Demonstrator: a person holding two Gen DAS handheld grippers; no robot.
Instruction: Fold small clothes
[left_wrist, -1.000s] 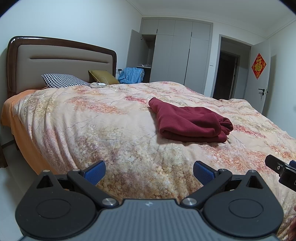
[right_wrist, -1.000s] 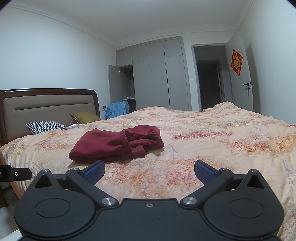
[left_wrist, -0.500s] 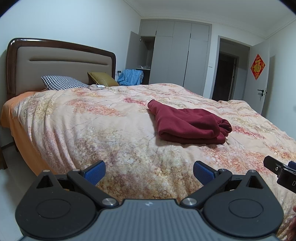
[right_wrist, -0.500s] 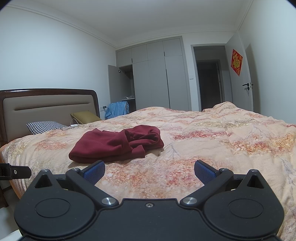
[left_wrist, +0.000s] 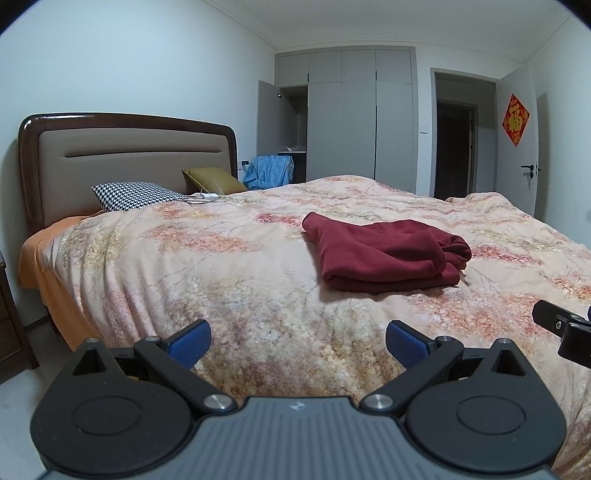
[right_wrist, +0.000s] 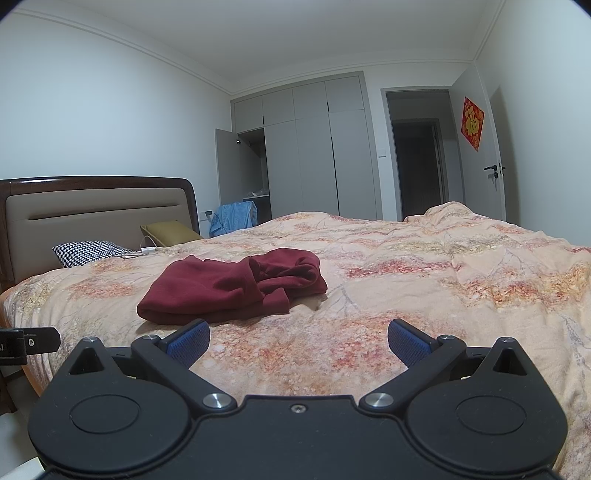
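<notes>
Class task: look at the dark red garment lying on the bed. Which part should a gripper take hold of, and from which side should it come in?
Probably the loose bunched end of the dark red garment, coming in from the near bed edge with the right gripper. That end stands up in folds the open jaws could pinch; the other end lies flat on the quilt.

One dark red garment (left_wrist: 388, 254) is lying on one bed (left_wrist: 240, 280). Two pillows are sitting at the headboard: one checkered pillow (left_wrist: 136, 195), one olive pillow (left_wrist: 212, 180). One blue cloth (left_wrist: 269, 171) is hanging by one wardrobe (left_wrist: 354, 118). One red door sign (left_wrist: 516, 120) is showing. Two grippers are hovering: left gripper (left_wrist: 297, 338), right gripper (right_wrist: 297, 338).
</notes>
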